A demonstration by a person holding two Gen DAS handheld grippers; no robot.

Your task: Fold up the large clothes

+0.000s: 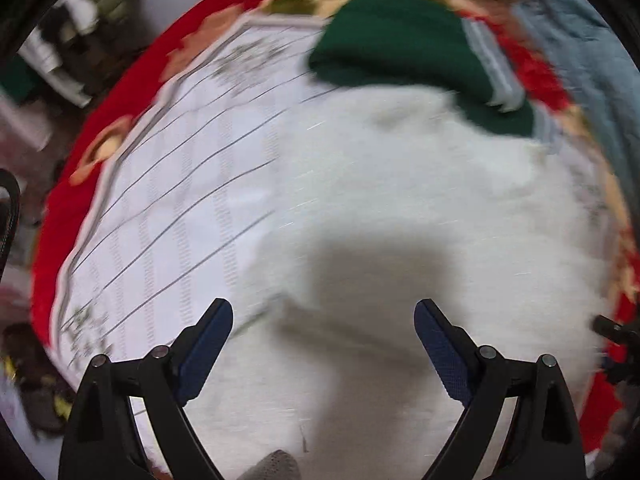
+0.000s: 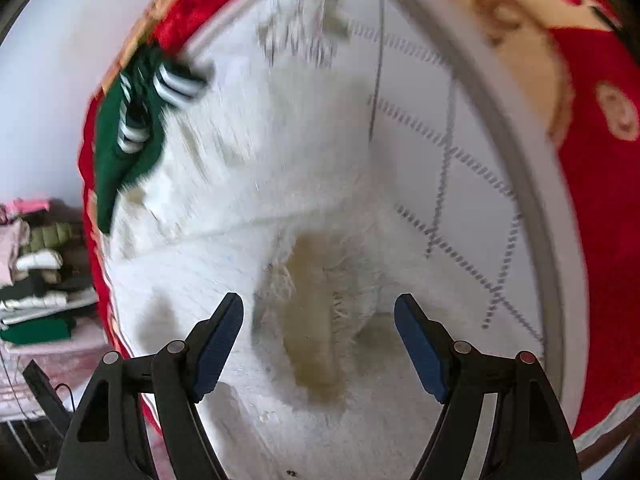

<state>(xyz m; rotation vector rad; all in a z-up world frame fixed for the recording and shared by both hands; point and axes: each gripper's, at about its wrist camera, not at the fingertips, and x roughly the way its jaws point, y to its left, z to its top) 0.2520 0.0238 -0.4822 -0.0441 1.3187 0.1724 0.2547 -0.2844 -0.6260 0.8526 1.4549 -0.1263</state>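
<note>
A white fluffy garment (image 1: 400, 184) lies spread on a white quilted bed cover (image 1: 172, 184). My left gripper (image 1: 323, 320) is open and empty just above the garment's near part. In the right wrist view the same white garment (image 2: 256, 168) shows a beige lining (image 2: 316, 320) at an opening. My right gripper (image 2: 319, 316) is open and empty, its fingers on either side of that lining. A green garment with white stripes (image 1: 404, 48) lies at the far edge of the white one; it also shows in the right wrist view (image 2: 128, 128). Both views are blurred.
A red and cream patterned blanket (image 1: 132, 92) lies under the white cover and rings it (image 2: 592, 168). A pale blue cloth (image 1: 592, 40) lies at the far right. A stack of folded clothes (image 2: 40, 272) stands beside the bed on the left.
</note>
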